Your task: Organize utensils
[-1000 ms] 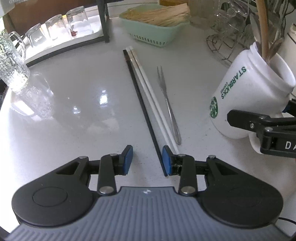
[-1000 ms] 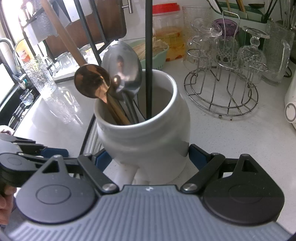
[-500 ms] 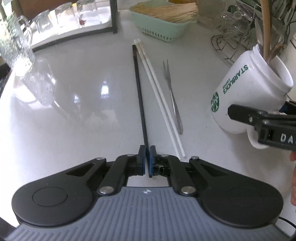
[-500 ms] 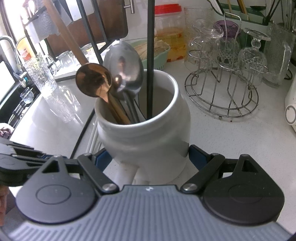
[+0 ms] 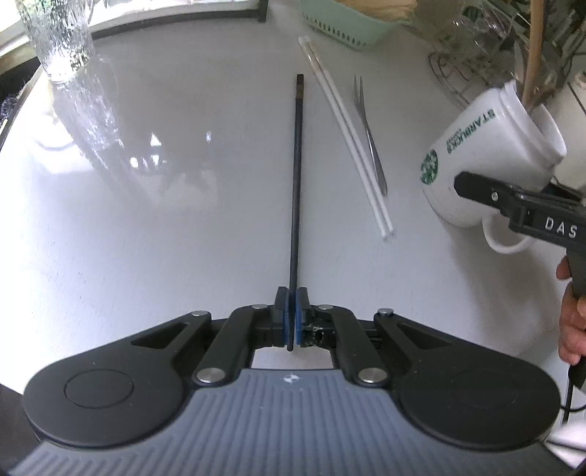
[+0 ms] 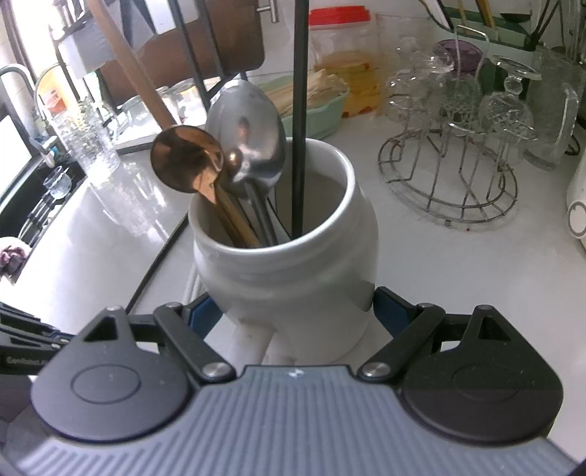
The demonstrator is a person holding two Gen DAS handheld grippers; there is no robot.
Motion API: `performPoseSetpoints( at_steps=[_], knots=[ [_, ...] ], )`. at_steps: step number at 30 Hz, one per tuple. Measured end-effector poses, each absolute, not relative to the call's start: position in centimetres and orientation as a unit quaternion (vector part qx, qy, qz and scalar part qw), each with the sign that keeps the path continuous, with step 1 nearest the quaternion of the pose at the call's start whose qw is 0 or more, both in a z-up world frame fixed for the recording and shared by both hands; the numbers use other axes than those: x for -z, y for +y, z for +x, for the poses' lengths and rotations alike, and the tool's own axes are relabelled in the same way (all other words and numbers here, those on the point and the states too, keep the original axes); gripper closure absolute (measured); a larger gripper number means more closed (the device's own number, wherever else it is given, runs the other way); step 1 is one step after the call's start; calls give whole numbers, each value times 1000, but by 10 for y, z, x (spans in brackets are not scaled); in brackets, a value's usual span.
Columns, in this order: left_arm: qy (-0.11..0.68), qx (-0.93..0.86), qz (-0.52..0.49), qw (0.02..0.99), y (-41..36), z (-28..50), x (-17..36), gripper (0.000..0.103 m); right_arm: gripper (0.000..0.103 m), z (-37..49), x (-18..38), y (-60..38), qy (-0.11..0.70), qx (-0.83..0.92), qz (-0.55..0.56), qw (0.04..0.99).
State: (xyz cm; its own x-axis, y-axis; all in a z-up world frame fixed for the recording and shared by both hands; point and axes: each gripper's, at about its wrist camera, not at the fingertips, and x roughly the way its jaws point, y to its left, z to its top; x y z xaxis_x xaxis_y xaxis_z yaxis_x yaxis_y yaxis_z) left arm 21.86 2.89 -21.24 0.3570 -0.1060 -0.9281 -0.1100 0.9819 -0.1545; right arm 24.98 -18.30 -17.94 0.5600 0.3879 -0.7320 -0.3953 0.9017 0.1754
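Note:
My left gripper (image 5: 292,315) is shut on the near end of a black chopstick (image 5: 296,164), which points straight away from me low over the white counter (image 5: 183,219). To its right lie a pair of white chopsticks (image 5: 348,128) and a small steel fork (image 5: 370,135). My right gripper (image 6: 296,311) is shut on a white Starbucks mug (image 6: 285,263), held tilted at the right of the left wrist view (image 5: 487,153). The mug holds a copper spoon (image 6: 186,161), a silver spoon (image 6: 252,135), a second black chopstick (image 6: 300,146) and a wooden handle (image 6: 128,62).
A mint basket of wooden sticks (image 5: 348,25) stands at the back and a textured glass mug (image 5: 58,40) at the back left. A wire rack of glasses (image 6: 450,175) and a red-lidded jar (image 6: 340,73) stand behind the mug. A person's hand (image 5: 571,322) grips the right handle.
My left jaws closed on the black chopstick and drew it to the left, away from the white pair. The right gripper and the mug stayed where they were.

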Motion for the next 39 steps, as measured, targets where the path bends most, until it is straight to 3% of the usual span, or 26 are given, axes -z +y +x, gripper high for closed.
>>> performPoseSetpoints(
  at_steps=[11,39],
  knots=[
    [542,24,-128,830,48,208,199,98,12,242,181,-174,414,-220,-4,884],
    [495,30,-134,858,64,341,209,98,13,247,177,-165,429,-159,2,889]
  ],
)
